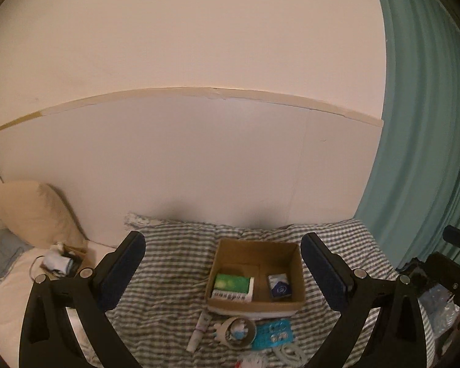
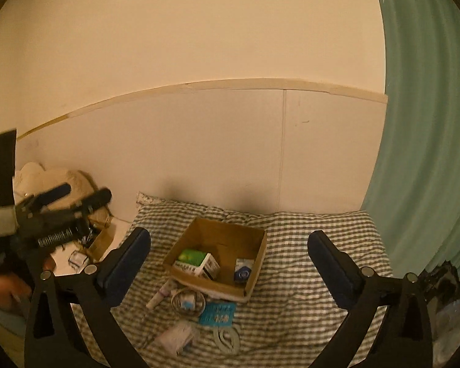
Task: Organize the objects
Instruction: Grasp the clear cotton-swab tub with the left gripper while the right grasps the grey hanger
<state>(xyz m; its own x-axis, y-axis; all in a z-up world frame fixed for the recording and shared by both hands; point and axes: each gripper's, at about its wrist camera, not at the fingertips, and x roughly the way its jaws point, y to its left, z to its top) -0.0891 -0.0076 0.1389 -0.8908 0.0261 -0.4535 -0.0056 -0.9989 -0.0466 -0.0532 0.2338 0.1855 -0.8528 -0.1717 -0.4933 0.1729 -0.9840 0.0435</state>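
Note:
An open cardboard box [image 1: 254,306] [image 2: 196,285] sits on a grey checked bedcover [image 1: 168,260] [image 2: 306,245]. Inside it lie a green-and-white carton [image 1: 233,288] [image 2: 194,260] and a small blue-and-white packet [image 1: 279,286] [image 2: 243,271]. In front of the box lie a white tube [image 1: 199,331] [image 2: 161,297], a tape roll [image 1: 237,331] [image 2: 188,302], a blue blister card [image 1: 273,334] [image 2: 217,314] and a white cable coil [image 1: 291,352] [image 2: 227,339]. My left gripper [image 1: 224,270] is open and empty above the bed. My right gripper [image 2: 230,263] is open and empty; the left gripper [image 2: 76,202] shows at its left.
A white wall panel [image 1: 199,159] backs the bed. A teal curtain [image 1: 420,153] [image 2: 429,153] hangs at the right. A beige pillow [image 1: 36,211] and a small box of clutter [image 1: 66,260] [image 2: 98,242] lie at the left. A white packet [image 2: 176,337] lies near the front.

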